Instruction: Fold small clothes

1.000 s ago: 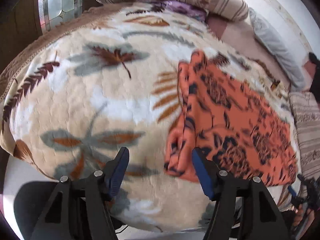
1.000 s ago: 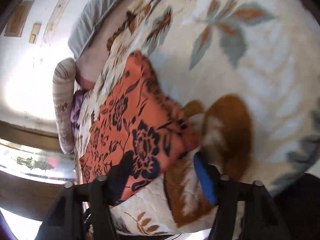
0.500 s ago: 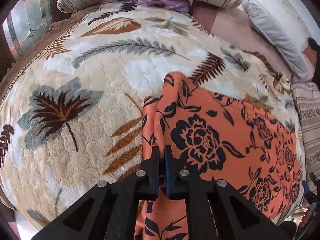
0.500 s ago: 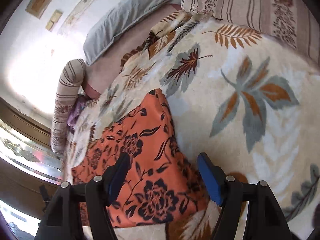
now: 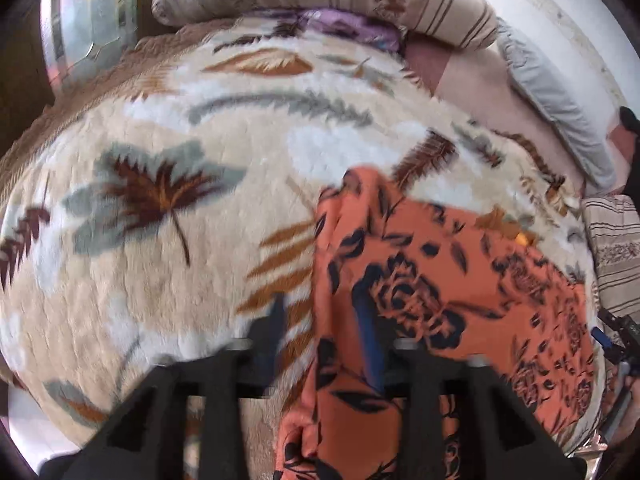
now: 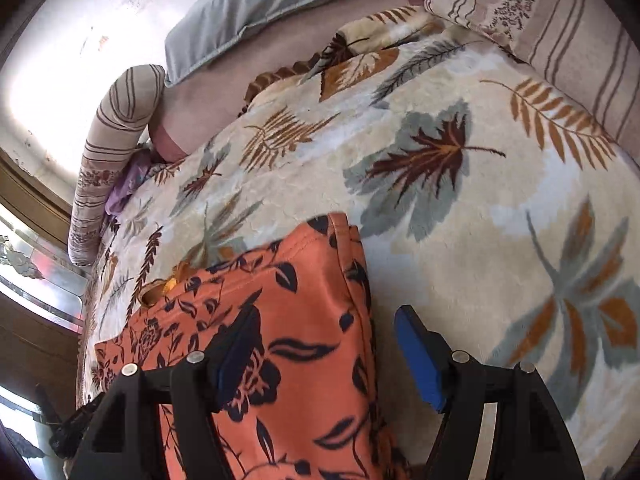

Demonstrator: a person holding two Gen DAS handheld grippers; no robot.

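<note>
Thin floral orange garment on plush blanket

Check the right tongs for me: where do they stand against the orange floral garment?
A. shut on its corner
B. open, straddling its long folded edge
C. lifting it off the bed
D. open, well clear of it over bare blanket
B: the right tongs are open, one finger over the orange floral garment and the other over the leaf-print blanket.

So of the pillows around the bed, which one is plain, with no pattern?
The grey pillow against the wall. It is one flat colour, while the rolled bolster and the cushion at the right both carry brown stripes and floral bands.
</note>
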